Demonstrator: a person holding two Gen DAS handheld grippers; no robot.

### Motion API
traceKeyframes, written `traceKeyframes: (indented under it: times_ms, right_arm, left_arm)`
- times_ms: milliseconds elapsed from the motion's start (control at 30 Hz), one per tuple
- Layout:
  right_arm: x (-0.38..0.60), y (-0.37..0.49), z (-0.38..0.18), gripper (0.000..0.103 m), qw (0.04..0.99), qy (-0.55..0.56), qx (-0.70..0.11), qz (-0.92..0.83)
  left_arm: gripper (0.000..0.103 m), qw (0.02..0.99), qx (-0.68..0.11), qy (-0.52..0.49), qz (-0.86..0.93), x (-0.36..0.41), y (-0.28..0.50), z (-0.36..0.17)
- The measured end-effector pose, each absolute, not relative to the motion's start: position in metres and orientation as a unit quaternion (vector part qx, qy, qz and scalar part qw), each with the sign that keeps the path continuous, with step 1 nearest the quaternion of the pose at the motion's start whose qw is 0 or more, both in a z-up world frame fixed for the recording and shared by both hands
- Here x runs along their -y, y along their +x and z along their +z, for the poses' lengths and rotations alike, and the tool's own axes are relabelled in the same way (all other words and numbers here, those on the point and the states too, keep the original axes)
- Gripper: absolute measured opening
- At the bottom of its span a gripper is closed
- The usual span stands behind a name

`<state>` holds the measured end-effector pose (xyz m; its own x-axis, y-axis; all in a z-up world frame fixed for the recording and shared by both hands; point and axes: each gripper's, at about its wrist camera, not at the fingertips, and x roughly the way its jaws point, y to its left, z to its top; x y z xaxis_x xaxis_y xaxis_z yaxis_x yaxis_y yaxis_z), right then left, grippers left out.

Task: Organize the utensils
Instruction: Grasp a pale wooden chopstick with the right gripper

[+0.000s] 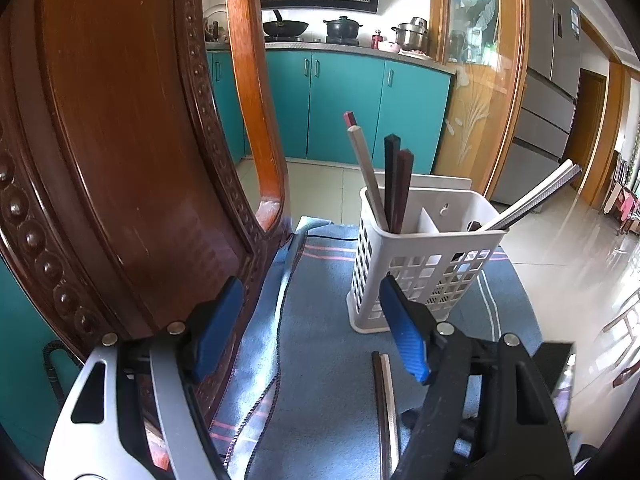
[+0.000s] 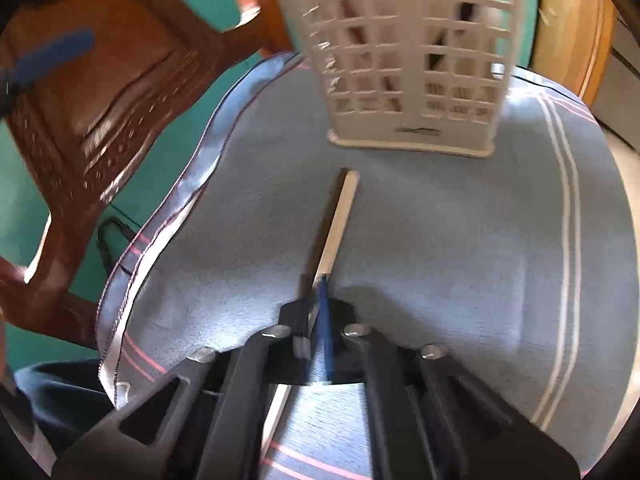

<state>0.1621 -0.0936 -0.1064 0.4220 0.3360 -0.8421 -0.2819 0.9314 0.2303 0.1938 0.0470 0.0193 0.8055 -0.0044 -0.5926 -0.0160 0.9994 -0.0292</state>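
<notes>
A carved wooden chair [image 1: 120, 152] is filling the left of the left wrist view, its back rising beside a blue towel [image 1: 320, 360] that is covering the table. Behind it, teal kitchen cabinets [image 1: 340, 108] are running under a counter with a wok and pots, and a grey fridge [image 1: 552, 80] is standing at the right.

On the towel a white slotted caddy [image 1: 420, 264] is standing upright, divided into compartments. Four chopsticks [image 1: 394, 184] are leaning in its left compartment, dark, reddish and pale ones together; more chopsticks [image 1: 532, 196], pale and silvery, are slanting out of the right compartment toward the right.

The left gripper [image 1: 312, 320] is hovering over the towel with its blue-padded fingers [image 1: 404, 332] standing wide apart and nothing between them. The right-hand pad is overlapping the caddy's lower wall in the picture; whether it is touching it is not clear.

The right gripper [image 2: 318, 312] is pointing steeply down at the towel, just in front of the caddy [image 2: 412, 60]. Its fingers are pinched together on a pale chopstick [image 2: 340, 220], which is lying along the towel with its far end pointing at the caddy's base and stopping short of it. The other end is running back under the gripper. A darker edge is showing along the stick's left side, though motion blur is making it hard to say whether that is a second chopstick or a shadow.
</notes>
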Motion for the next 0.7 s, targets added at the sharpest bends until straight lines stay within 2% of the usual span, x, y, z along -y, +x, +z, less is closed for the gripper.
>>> traceKeyframes:
  times_ms: [233,400,600,700]
  right_arm:
    - [0.122,0.164,-0.107,0.001,0.851,0.028,-0.505,0.138]
    - [0.099,0.157,-0.104,0.017,0.851,0.000,-0.495,0.175]
    - [0.071,0.160,-0.117,0.020,0.849,-0.044,-0.500,0.167]
    - [0.078,0.164,-0.119,0.021,0.844,-0.028,-0.509,0.168]
  left_arm:
    - [0.073,0.950,-0.312,-0.013,0.001,-0.043,0.196,0.019]
    - [0.074,0.950,-0.313,-0.007,0.003,-0.042,0.196,0.018]
    - [0.074,0.948,-0.317,-0.006,0.011,-0.046,0.194,0.014]
    - [0.074,0.948,-0.318,-0.007,0.013,-0.048,0.195,0.013]
